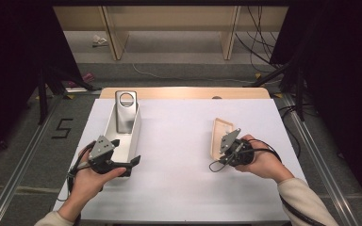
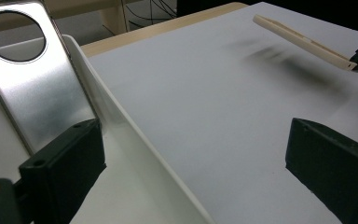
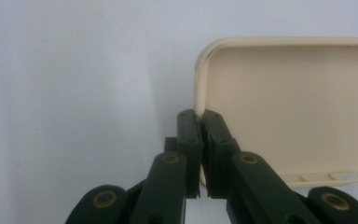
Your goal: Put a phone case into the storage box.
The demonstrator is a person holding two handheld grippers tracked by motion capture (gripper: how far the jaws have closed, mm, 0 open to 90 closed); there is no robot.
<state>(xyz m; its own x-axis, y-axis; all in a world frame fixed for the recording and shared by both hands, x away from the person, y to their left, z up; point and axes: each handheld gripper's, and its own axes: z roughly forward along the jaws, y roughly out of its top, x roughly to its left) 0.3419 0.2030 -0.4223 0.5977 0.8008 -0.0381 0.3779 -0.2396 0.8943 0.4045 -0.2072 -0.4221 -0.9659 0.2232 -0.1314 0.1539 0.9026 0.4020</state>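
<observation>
The flat cream plastic lid [image 1: 218, 136] with a raised rim is off the table top on its near end, tilted up on its side. The right gripper [image 1: 226, 147] pinches the edge of that lid: in the right gripper view its two black jaws are pressed together on the thin rim of the lid [image 3: 303, 102], near one rounded corner. The rest of the lid sticks out past the jaws, away from the hand. In the left gripper view the lid [image 2: 303, 42] hangs above the white sheet with a dark shadow under it, so I think it is lifted.

Well apart from the lid, on the left side, sits a long white plastic tray [image 1: 135, 134]. Inside it leans a shiny silver metal plate with a round hole [image 1: 126, 110] at its far end. The left gripper [image 1: 125, 165] is at the near end of the tray. Its jaws are spread wide, one inside the tray and one outside, with the tray's wall [image 2: 121, 126] between them. They do not squeeze the wall.

So the picking up of the lid looks done. What is left, I guess, is to carry the lid over to the tray and set it on top, while the left gripper steadies the tray. All of this sits on a white table sheet [image 1: 179, 188].
</observation>
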